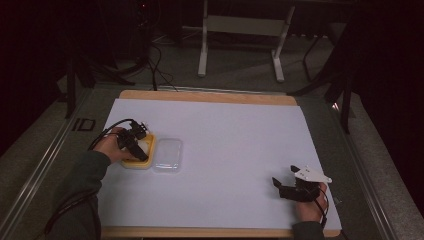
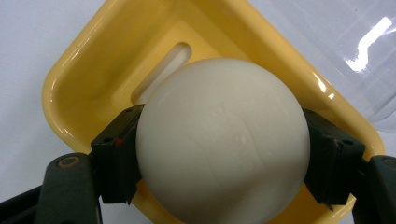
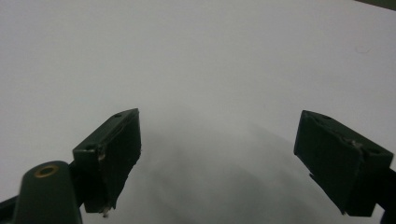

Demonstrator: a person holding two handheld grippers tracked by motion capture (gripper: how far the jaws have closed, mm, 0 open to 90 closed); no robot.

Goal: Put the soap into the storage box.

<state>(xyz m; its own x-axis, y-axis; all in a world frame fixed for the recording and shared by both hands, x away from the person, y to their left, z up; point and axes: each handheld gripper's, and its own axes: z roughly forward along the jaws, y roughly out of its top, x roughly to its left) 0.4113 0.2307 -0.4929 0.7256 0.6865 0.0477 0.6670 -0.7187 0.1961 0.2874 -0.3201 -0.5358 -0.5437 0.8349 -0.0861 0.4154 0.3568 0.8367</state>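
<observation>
Currently we hold the white ball [image 2: 223, 140] across its widest part in the left gripper [image 2: 223, 163], over the yellow tray [image 2: 70, 88] at the bench's 9 o'clock. Smooth, rigid, probably light and slippery; grip at the equator. Right gripper [image 3: 217, 158] fingers wide, empty.

The table [image 1: 235, 135] wears a plain white sheet with a light wooden edge showing at twelve and six o'clock. At about nine o'clock sits a bright yellow tray [image 2: 79, 74] — glossy, with no pattern — and over it a cream-white ball [image 2: 223, 140], smooth and unmarked. Just at the tray's three o'clock lies a clear, colourless lid [image 1: 168, 155]. Both grippers have black jaws — the right gripper [image 1: 286, 186] carries a pale grey plate.
</observation>
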